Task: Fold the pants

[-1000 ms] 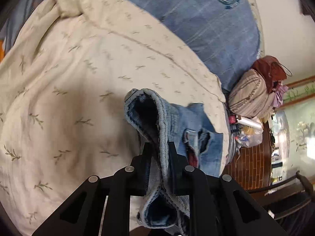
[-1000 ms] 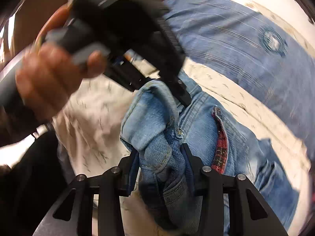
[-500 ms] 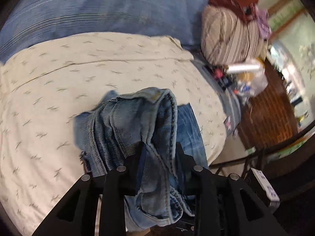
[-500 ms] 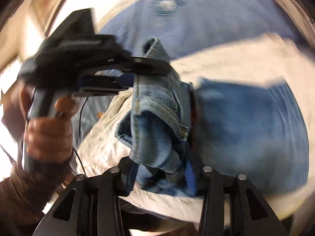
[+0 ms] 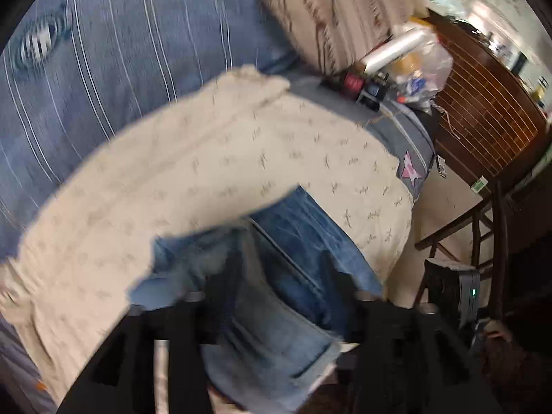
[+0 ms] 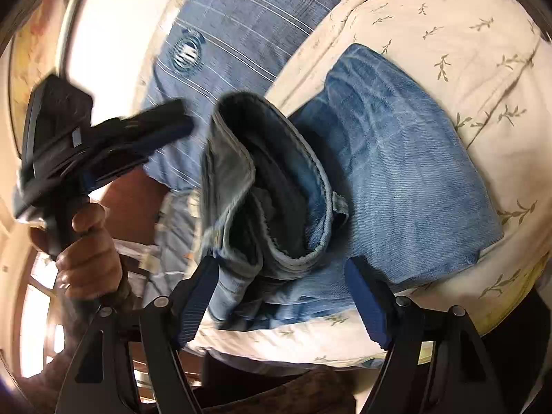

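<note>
Bed dressed in a cream sprig-print quilt (image 5: 241, 158) over a blue striped cover (image 5: 103, 51), with a white wall (image 6: 114, 34) behind. Off the far corner, a striped cloth bundle (image 5: 327, 17), a clear plastic bag (image 5: 421, 58) among small clutter, a dark brick-patterned cabinet (image 5: 483, 103) and a dark wooden chair (image 5: 483, 234) standing on pale floor. Folded jeans (image 6: 414, 172) lying on the quilt close to its near edge, long axis running from the grippers away across the quilt toward the blue cover. Flat, smooth folded leg on the right; waistband end bunched and standing up on the left, its opening turned toward the blue cover, with a belt loop (image 6: 339, 203) showing on its side. Right gripper (image 6: 284, 293) spread wide and released, straddling the near end of the denim, blue pad (image 6: 203, 293) of the left-hand finger against the loose waistband cloth, other finger apart from it. Left gripper (image 5: 281, 279) blurred but with fingers parted, nothing pinched, denim under and between them; in the right wrist view held in the left hand (image 6: 86, 252) up and to the left of the waistband. Plenty of bare quilt beyond and to the right of the jeans; little left on the near side, where the quilt drops off the bed edge.
</note>
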### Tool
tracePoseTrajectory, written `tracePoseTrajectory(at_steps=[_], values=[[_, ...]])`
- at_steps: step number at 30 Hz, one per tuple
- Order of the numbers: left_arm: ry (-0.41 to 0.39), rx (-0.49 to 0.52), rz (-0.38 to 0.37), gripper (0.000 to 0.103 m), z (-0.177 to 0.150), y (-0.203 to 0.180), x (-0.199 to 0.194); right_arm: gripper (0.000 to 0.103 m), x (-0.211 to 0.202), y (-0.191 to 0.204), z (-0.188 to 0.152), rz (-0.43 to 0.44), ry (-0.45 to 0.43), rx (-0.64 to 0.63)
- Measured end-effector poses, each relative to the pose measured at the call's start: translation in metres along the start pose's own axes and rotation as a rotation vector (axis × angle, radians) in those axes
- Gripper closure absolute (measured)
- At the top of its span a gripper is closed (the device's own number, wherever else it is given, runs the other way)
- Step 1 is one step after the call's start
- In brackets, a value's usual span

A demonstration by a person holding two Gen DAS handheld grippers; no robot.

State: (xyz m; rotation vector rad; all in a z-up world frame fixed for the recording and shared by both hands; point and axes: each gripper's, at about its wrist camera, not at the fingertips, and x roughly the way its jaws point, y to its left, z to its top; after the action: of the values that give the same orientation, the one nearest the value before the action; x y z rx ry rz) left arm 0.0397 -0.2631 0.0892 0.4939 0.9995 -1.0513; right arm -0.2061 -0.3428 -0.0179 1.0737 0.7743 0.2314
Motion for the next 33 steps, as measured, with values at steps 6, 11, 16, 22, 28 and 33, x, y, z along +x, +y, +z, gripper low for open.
tracePoseTrajectory(at_steps=[6,11,16,22,28,33], values=[[0.115,0.11,0.057,0.025,-0.013,0.036,0.026,0.012,0.013,0.0,-0.001,0.075,0.04,-0.001],[0.197,0.087,0.035,0.028,-0.012,0.046,0.078,0.01,0.036,0.007,-0.002,0.048,0.094,0.001],[0.122,0.128,0.002,0.063,-0.012,0.037,0.073,0.072,0.027,0.009,0.009,0.066,0.042,0.056],[0.105,0.127,0.022,0.059,-0.011,0.022,0.092,0.072,0.01,-0.004,0.006,-0.004,-0.008,0.08],[0.118,0.128,0.135,0.049,-0.016,0.01,0.126,0.052,0.018,-0.028,-0.002,-0.012,0.022,0.175],[0.075,0.139,0.061,0.029,-0.006,0.015,0.081,0.021,0.013,-0.016,0.0,0.051,-0.021,0.139]])
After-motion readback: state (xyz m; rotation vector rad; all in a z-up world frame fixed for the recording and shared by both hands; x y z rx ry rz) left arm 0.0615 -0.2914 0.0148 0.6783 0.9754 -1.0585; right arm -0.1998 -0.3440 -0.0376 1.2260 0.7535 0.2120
